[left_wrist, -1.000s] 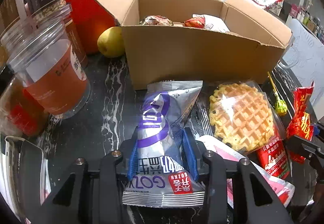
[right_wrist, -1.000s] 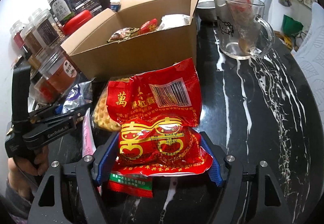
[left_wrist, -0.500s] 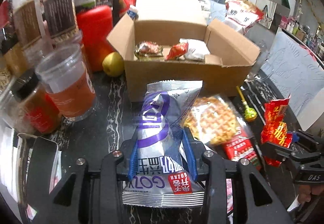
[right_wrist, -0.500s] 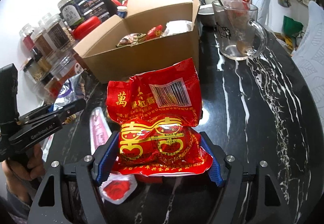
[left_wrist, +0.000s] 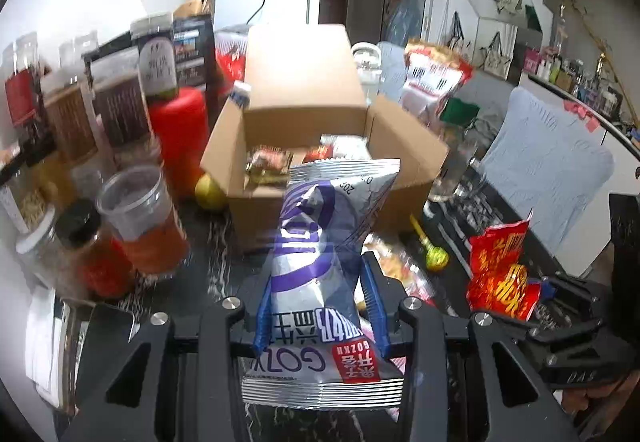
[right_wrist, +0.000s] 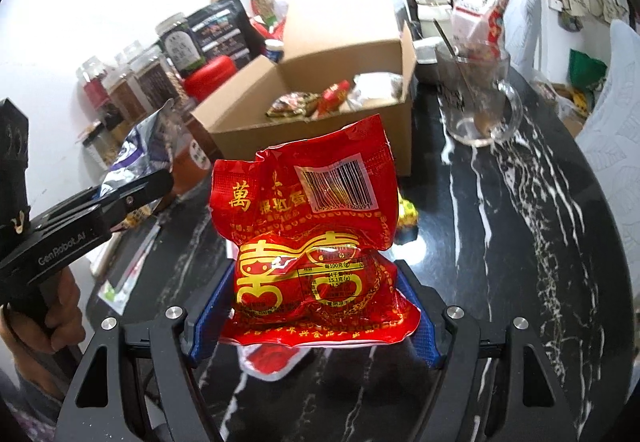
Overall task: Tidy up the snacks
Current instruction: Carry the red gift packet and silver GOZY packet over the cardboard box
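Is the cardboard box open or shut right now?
Open: the cardboard box has its flaps raised, and wrapped snacks show inside.

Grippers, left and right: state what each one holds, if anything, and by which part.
Left gripper holds a silver-purple snack bag near its lower end. Right gripper holds a red snack bag by its lower half.

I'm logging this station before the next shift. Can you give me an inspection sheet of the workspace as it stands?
Surface: black marble table, crowded on its left side.
Job's things: open cardboard box already holding snacks; silver-purple packet; red packet.
Clutter: lollipop, yellow fruit, orange-filled cup, jars, glass mug.
Grippers: left tool shut on the silver-purple packet; right tool shut on the red packet; both lifted.
Cables: one black cord on the white fridge.
Surroundings: padded chair.
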A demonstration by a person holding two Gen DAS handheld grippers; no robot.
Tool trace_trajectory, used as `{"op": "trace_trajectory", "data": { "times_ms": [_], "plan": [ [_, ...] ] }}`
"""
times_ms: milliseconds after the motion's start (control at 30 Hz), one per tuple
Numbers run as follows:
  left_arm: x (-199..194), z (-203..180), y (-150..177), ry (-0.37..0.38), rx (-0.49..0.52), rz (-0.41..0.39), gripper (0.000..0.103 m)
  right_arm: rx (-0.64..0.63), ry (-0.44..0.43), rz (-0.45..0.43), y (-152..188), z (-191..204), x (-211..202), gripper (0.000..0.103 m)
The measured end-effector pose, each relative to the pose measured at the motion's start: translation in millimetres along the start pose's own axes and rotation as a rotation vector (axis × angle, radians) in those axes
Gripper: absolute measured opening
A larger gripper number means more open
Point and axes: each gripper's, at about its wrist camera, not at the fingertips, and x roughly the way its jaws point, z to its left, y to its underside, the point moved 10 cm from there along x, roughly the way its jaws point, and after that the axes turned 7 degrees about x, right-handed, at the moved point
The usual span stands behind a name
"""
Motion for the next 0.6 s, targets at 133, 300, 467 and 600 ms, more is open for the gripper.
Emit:
{"op": "trace_trajectory", "data": {
  "times_ms": [133,300,467,600],
  "plan": [
    [-8,-5,-21,0.018,0.0,-0.048,0.039,-0.032,-0.014,-0.039,-12,10,-12,0.076],
    [-15,-10,-45,0.02,0.016,-0.099,0.039,-0.061,-0.026,-0.08,-33,20,-24,0.076],
    [-21,-15,-77,0.041,0.045,-0.162,0.039,-0.108,-0.024,-0.135,-63,29,-35,0.077],
    [-25,-16,-101,0.033,0.065,-0.213,0.039,-0.116,-0.047,-0.157,-88,33,-38,0.076]
  ]
}}
